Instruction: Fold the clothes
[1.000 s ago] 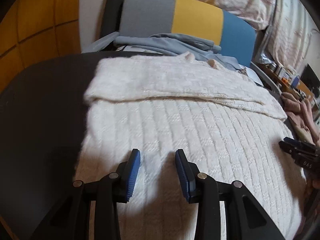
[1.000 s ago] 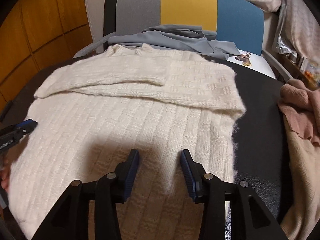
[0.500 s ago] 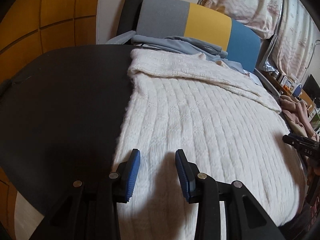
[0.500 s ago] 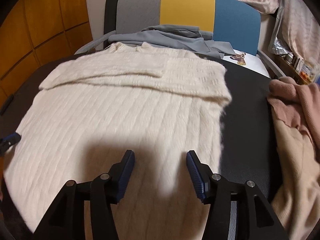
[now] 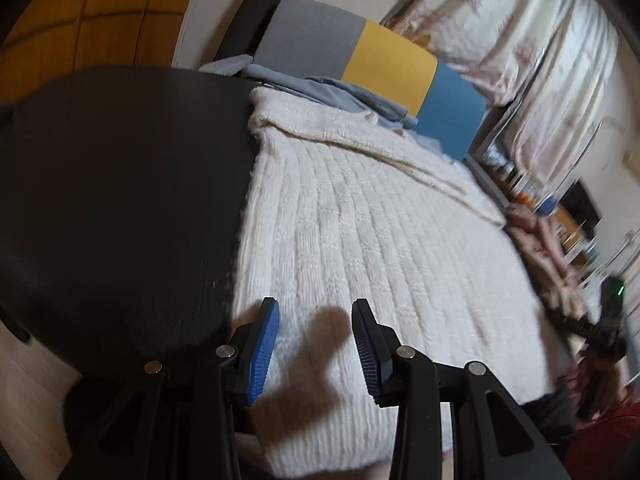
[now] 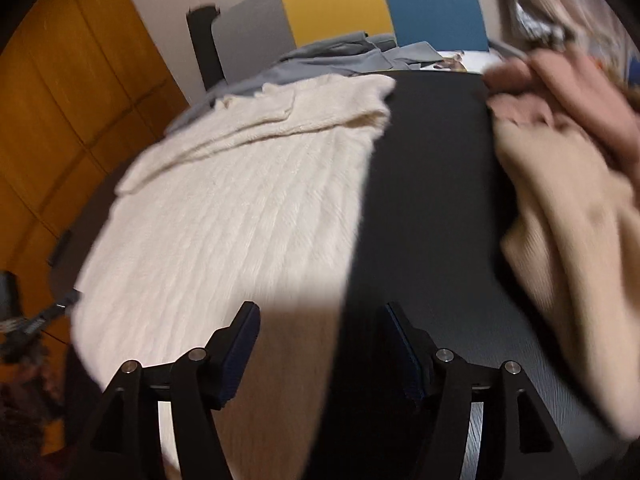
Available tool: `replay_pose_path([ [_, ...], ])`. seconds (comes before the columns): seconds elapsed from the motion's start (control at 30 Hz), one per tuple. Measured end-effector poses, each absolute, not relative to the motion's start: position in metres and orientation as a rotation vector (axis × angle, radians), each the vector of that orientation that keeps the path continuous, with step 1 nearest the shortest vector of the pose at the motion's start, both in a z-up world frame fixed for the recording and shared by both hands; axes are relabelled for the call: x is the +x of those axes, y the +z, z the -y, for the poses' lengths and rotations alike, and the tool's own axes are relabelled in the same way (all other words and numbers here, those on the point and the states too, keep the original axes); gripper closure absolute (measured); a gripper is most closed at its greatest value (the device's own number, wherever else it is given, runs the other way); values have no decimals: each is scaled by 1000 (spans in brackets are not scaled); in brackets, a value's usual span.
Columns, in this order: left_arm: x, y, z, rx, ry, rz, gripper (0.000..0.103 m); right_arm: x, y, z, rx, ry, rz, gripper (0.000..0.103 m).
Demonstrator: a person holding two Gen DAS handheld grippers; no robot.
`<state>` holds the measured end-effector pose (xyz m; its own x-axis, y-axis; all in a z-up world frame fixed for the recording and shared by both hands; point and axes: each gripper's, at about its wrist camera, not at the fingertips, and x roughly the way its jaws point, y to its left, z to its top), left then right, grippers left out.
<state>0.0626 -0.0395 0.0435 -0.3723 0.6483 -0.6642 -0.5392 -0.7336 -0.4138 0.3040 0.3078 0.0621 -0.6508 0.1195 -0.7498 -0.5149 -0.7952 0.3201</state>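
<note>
A cream ribbed sweater [image 5: 380, 248] lies flat on a dark round table [image 5: 120, 200], its sleeves folded across the far end. My left gripper [image 5: 316, 344] hangs over the sweater's near left corner, open, nothing between its blue pads. In the right wrist view the sweater [image 6: 240, 208] fills the left half. My right gripper [image 6: 320, 344] hovers over the sweater's near right edge, where the knit meets the bare table [image 6: 432, 200]. Its jaws are opening and hold nothing. Each gripper shows blurred at the edge of the other's view.
A chair [image 5: 352, 48] with a grey, yellow and blue back stands behind the table, a grey-blue garment [image 5: 340, 88] draped on its seat. Beige and pink clothes [image 6: 560, 200] are heaped on the table's right side. Wooden panels [image 6: 60, 120] line the left wall.
The left gripper has moved left to the sweater's left edge. The right gripper has moved right to its right edge, and its jaws have widened. The sweater has not moved.
</note>
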Motion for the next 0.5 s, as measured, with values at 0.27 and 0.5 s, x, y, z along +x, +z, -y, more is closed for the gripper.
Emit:
replay_pose_path([
  [0.27, 63, 30, 67, -1155, 1948, 406, 65, 344, 55, -297, -987, 2574, -1061, 42],
  [0.5, 66, 36, 84, -1162, 1984, 386, 66, 329, 51, -287, -1017, 2643, -1117, 48],
])
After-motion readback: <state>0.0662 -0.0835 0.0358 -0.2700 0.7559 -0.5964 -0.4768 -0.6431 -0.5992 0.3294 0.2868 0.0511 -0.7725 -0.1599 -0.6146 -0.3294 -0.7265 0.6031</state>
